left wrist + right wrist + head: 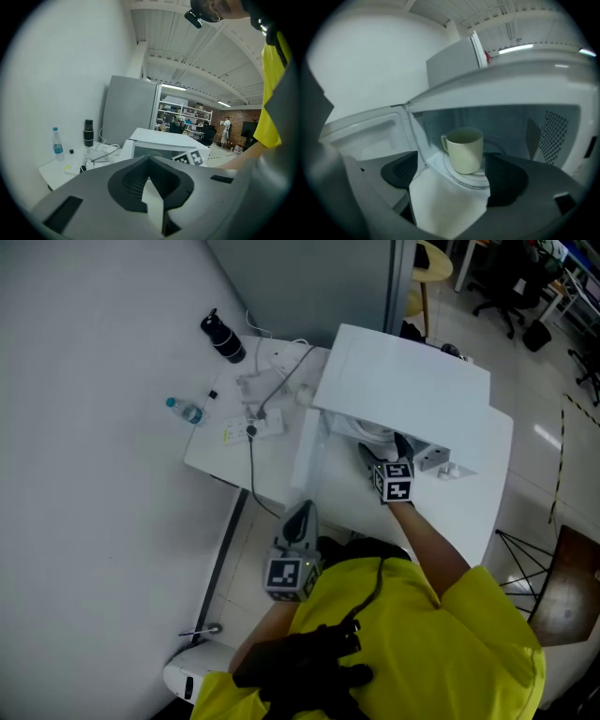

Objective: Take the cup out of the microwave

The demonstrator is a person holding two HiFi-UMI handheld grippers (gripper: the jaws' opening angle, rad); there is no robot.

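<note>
1. The bench (487, 493) carries the microwave (403, 381) against the wall.
2. The microwave door (365, 136) stands swung out to the left. This leaves the cavity free for a straight reach from the front.
3. The right gripper (452, 176) points into the cavity mouth, angled slightly down. Its 2 fingers (401, 171) are spread wide with nothing pressed between them, probably so that they can pass on either side of the cup body.
4. The left gripper (150, 183) is held back below the bench edge, clear of the door. Its fingers are together and hold nothing. It appears to have no part in this step.
5. The cup (464, 150) stands upright on the turntable (480, 180) inside the microwave, handle toward the door side.
6. The cup lies ahead of the right fingers, within the gap between them and nearer the right finger. No contact is visible. The grasp is judged not yet made.
</note>
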